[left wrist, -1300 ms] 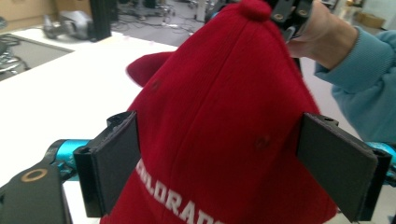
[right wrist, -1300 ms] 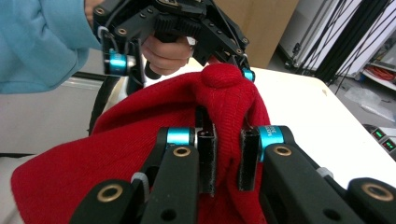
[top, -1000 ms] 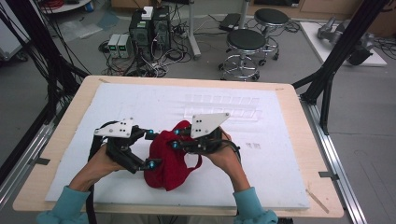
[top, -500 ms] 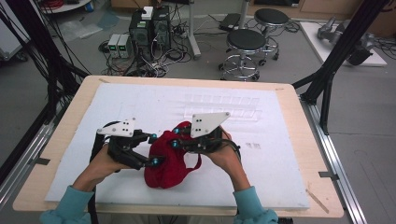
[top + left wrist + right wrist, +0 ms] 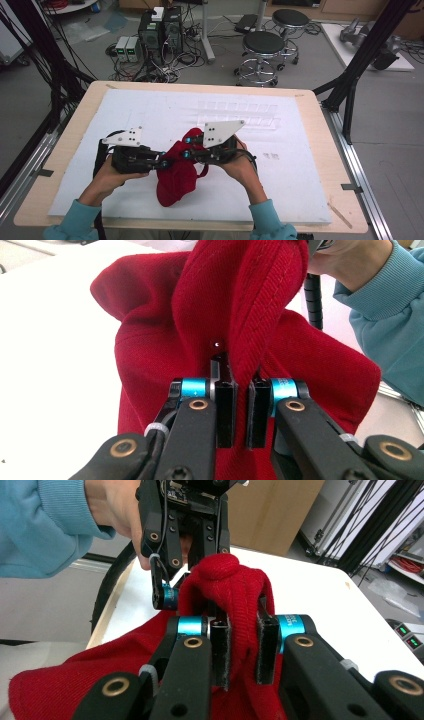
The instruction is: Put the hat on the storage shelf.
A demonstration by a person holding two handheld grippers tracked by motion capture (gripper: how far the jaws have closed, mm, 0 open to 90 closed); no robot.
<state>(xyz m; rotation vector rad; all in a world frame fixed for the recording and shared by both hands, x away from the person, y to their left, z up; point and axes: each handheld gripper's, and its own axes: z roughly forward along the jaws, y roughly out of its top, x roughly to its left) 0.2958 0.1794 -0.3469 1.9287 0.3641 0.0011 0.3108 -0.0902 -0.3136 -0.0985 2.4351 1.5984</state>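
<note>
A red cloth cap (image 5: 175,181) lies bunched at the near middle of the white sheet, lifted between both grippers. My left gripper (image 5: 167,159) comes in from the left. Its jaws have just been closing and now pinch a stitched fold of the cap (image 5: 150,340) between the pads, as the left gripper view (image 5: 239,375) shows. My right gripper (image 5: 188,146) comes in from the right and is shut on another raised fold of the cap (image 5: 235,582), seen close up in the right gripper view (image 5: 243,625). The two sets of fingertips sit close together.
A white foam sheet (image 5: 125,115) covers the wooden table (image 5: 80,105). Two stools (image 5: 262,47) and computer boxes (image 5: 160,30) with cables stand on the floor beyond the far edge. Black frame posts (image 5: 350,75) rise at the right and left corners.
The left gripper's jaws, wide open around the cap a second ago, have closed onto a fold of it. Both hands and the right gripper's hold stay the same.
</note>
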